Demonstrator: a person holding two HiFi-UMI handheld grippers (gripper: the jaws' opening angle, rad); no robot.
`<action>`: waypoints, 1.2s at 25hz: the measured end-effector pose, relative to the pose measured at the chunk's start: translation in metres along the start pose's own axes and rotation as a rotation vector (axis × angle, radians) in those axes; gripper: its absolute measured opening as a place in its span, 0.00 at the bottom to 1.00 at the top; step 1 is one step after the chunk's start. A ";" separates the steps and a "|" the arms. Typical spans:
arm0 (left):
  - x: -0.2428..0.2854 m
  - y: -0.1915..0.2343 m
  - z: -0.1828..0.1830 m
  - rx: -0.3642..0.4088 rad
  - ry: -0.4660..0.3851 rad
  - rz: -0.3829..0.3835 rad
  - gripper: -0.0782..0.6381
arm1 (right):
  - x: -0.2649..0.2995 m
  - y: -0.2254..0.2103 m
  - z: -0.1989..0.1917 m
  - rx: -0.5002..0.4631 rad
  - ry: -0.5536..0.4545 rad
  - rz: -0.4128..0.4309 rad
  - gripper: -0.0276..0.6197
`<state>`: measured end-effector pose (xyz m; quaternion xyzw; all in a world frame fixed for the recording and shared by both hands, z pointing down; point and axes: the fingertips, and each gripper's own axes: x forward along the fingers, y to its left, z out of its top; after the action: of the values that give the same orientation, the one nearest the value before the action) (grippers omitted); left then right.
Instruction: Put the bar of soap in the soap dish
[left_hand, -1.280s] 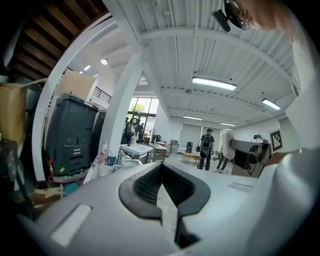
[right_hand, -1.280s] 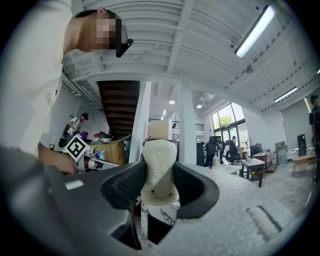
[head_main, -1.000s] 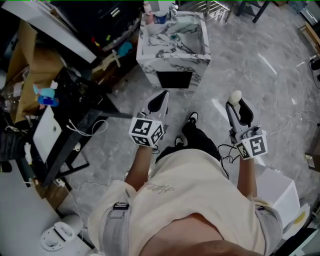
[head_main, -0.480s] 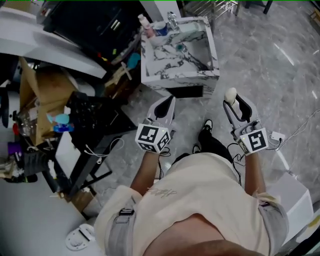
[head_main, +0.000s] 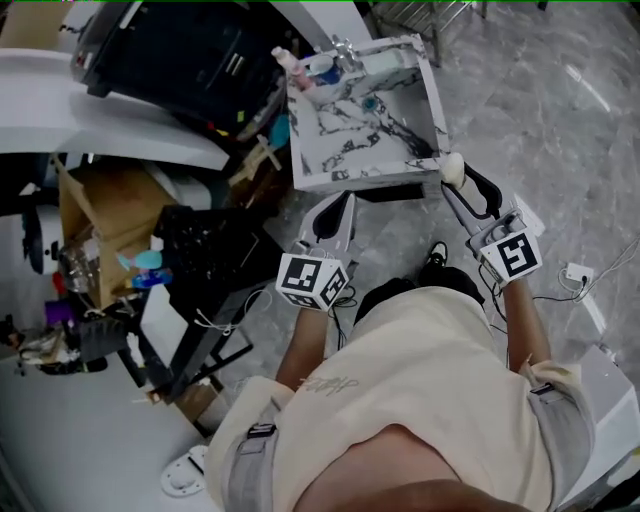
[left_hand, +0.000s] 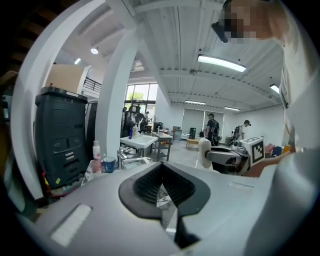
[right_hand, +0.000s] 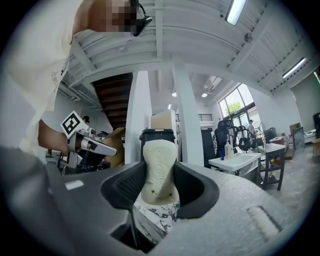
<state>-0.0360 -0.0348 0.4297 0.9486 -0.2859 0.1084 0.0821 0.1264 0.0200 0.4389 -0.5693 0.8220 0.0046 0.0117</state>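
A cream bar of soap (head_main: 452, 168) stands upright between the jaws of my right gripper (head_main: 455, 180), level with the front right corner of the marble sink stand (head_main: 340, 140). The right gripper view shows the soap (right_hand: 159, 167) clamped between the black pads, with the marble (right_hand: 155, 216) just below. My left gripper (head_main: 340, 210) hovers before the stand's front edge, its tips together and nothing in them. A pink bottle (head_main: 287, 60), a blue cup (head_main: 320, 68) and a tap (head_main: 345, 50) stand at the sink's back. I cannot pick out a soap dish.
A black machine (head_main: 170, 55) stands left of the sink. Below it are a cardboard box (head_main: 105, 205) and a black rack (head_main: 210, 250). On the marble floor lie cables and a power strip (head_main: 575, 272). A white box (head_main: 610, 385) sits at the lower right.
Both grippers have moved forward to the sink stand. The soap, held throughout, has gone from well short of the stand to its front right corner.
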 end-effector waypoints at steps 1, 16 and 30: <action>0.001 0.005 0.001 -0.010 -0.003 0.016 0.13 | 0.003 -0.001 -0.002 0.011 0.006 0.010 0.32; 0.063 0.101 0.002 -0.107 -0.029 -0.008 0.13 | 0.099 -0.034 0.015 -0.057 0.067 -0.008 0.32; 0.136 0.181 0.029 -0.101 -0.047 -0.131 0.13 | 0.165 -0.080 0.013 -0.186 0.184 -0.136 0.32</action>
<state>-0.0221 -0.2611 0.4526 0.9621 -0.2301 0.0660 0.1302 0.1438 -0.1619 0.4220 -0.6204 0.7752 0.0275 -0.1162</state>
